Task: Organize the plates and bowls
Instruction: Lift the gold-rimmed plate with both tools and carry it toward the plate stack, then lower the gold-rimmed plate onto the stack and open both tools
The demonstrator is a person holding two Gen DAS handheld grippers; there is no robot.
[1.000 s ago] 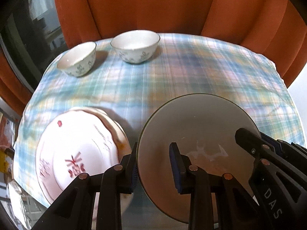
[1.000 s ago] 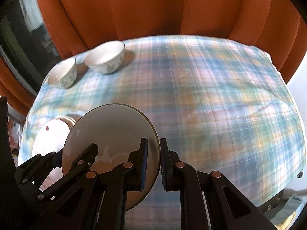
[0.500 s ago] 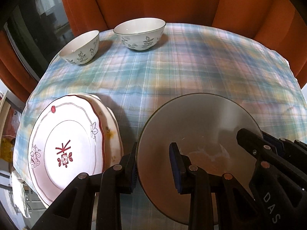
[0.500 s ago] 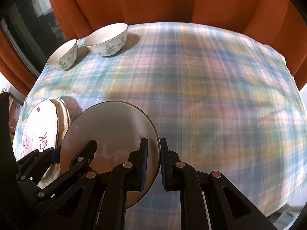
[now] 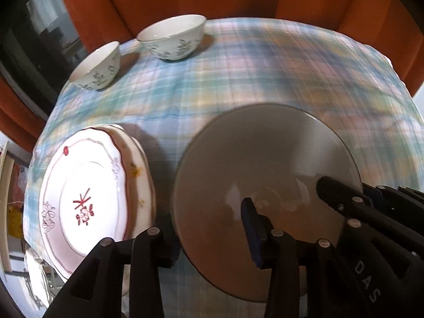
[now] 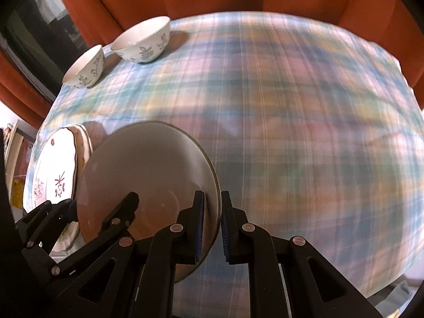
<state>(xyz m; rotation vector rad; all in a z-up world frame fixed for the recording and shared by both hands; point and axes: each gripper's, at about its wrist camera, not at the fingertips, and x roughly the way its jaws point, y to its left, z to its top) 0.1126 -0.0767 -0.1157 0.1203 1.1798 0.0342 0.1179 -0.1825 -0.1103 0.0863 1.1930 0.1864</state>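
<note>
1. Counter point(image 6: 304, 132): covered with a plaid cloth in blue, pink and yellow; orange curtain behind it.
2. Grey plate point(image 5: 265, 185) point(image 6: 148, 175): plain and round, lying at the near edge of the counter, at about 5 o'clock in the left wrist view and 7 o'clock in the right wrist view. Whether it rests fully on the cloth cannot be told.
3. Right gripper point(image 6: 212, 222): jaws clamped on the grey plate's right rim, one blue pad above and one below.
4. Left gripper point(image 5: 209, 235): jaws opening; the grey plate's left rim lies between them. The right pad sits over the plate's face; the left pad stands off the rim.
5. Patterned plates point(image 5: 87, 198) point(image 6: 53, 175): a stack of scalloped white plates with red floral marks, at 8 o'clock, just beside the grey plate.
6. Larger bowl point(image 5: 172, 37) point(image 6: 143, 42): white with leaf print, at 11 o'clock, upright.
7. Smaller bowl point(image 5: 96, 66) point(image 6: 84, 67): same print, just beside the larger bowl, towards 10 o'clock.
</note>
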